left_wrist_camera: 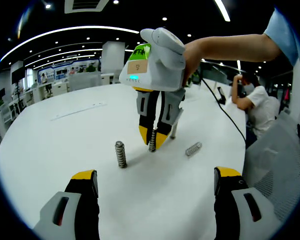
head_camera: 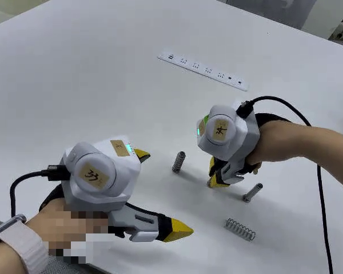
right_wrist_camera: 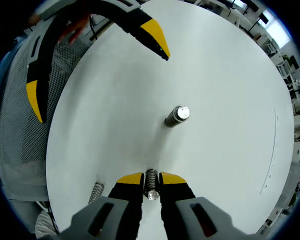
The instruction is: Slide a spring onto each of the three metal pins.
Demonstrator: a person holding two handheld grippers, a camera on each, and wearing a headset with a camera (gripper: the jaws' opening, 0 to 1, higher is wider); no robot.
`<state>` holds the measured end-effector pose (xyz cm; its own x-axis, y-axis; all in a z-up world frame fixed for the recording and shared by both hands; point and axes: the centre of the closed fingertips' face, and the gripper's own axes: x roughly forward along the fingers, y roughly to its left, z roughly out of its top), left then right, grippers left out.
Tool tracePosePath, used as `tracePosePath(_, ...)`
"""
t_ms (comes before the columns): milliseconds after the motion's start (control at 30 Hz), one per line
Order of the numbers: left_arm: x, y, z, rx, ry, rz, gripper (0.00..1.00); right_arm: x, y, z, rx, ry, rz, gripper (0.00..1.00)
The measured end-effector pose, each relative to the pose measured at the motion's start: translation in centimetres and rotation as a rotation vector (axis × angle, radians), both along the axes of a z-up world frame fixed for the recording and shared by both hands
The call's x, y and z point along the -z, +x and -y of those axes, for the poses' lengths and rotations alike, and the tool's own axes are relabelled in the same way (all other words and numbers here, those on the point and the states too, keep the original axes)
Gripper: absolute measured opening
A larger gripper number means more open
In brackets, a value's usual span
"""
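Your right gripper (right_wrist_camera: 151, 177) points down at the bench (head_camera: 103, 68), jaws clamped on an upright spring (right_wrist_camera: 151, 184) with a shiny metal tip showing at its top. Near it stands a spring-covered pin (head_camera: 178, 161), upright. On the other side stands a bare pin (head_camera: 252, 192), and a loose spring (head_camera: 240, 229) lies flat on the bench close by. Your left gripper (head_camera: 160, 191) hovers low, jaws wide apart and holding nothing. A power strip (head_camera: 203, 71) lies farther back.
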<state>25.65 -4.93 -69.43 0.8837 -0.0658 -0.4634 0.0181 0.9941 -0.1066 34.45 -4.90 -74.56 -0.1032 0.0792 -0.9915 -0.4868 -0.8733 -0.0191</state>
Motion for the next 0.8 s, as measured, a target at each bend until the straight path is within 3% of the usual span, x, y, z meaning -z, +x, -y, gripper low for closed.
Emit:
tracePosePath(167,0.0,0.0,0.1,0.001,-0.005,0.0,0.98,-0.2,-0.1,-0.3,0.001,0.018,-0.01,0.24)
tracePosePath(500,0.0,0.1,0.4,0.008,-0.015,0.0,0.98,-1.3,0.1,-0.4,0.065,0.082,-0.052,0.69)
tracePosePath(633,0.0,0.1,0.4,0.008,-0.022,0.003,0.98,-1.7,-1.0,-0.5,0.144,0.134,-0.158,0.87)
tracePosePath(800,0.0,0.1,0.4,0.003,-0.032,0.008,0.98,-2.4,-0.8,-0.1,0.178,0.165,-0.181,0.97)
